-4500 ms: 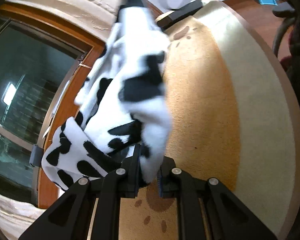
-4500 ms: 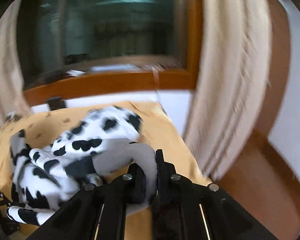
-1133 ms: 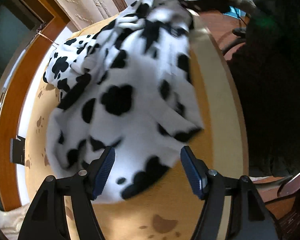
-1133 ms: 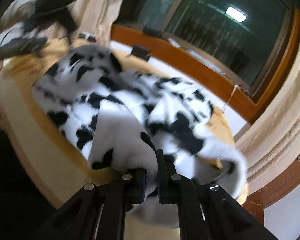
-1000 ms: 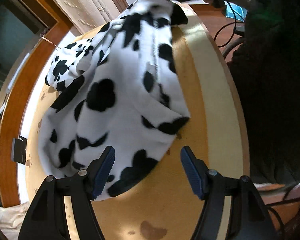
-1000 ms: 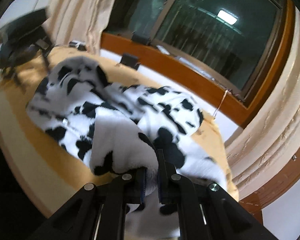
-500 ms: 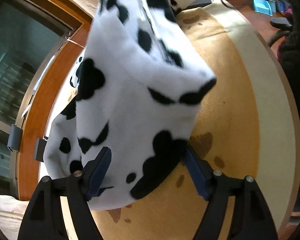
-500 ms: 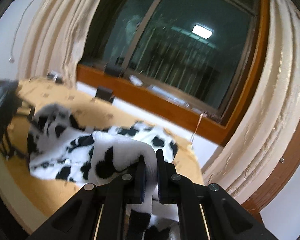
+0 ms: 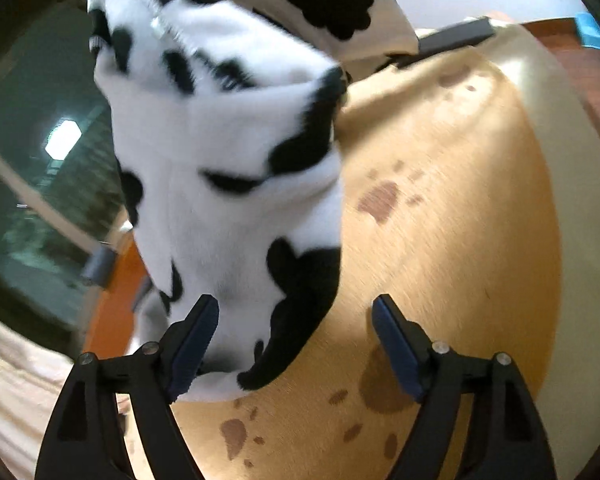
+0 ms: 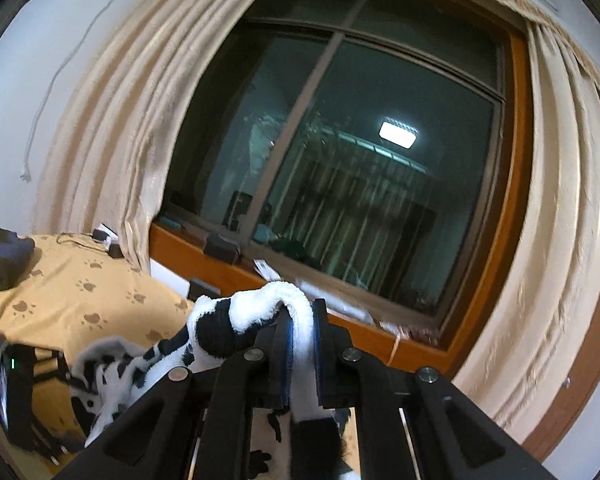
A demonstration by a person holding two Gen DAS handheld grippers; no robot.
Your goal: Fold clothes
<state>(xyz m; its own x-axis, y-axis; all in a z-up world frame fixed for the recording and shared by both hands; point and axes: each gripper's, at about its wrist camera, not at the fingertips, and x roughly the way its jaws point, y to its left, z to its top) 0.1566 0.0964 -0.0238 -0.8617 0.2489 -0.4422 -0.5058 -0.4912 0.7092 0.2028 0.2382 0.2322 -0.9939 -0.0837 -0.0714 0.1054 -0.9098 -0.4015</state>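
A fluffy white garment with black cow spots (image 9: 228, 168) hangs in the air above the tan paw-print table cover (image 9: 452, 208). My right gripper (image 10: 301, 320) is shut on a fold of the garment (image 10: 244, 316) and holds it up high; the rest hangs down to the left. My left gripper (image 9: 294, 316) is open, its jaws wide apart, with the garment's lower hem hanging between them near the left finger (image 9: 198, 332). The left gripper itself also shows at the left edge of the right wrist view (image 10: 24, 396).
A dark window (image 10: 340, 184) with an orange wooden sill (image 10: 220, 276) and beige curtains (image 10: 560, 240) lies behind the table. A black device (image 9: 452, 40) sits at the table's far edge. Small black boxes (image 10: 220, 250) stand on the sill.
The right gripper has lifted the garment from the table high into the air. The left gripper, which let go earlier, has stayed open while the hem rose between its jaws.
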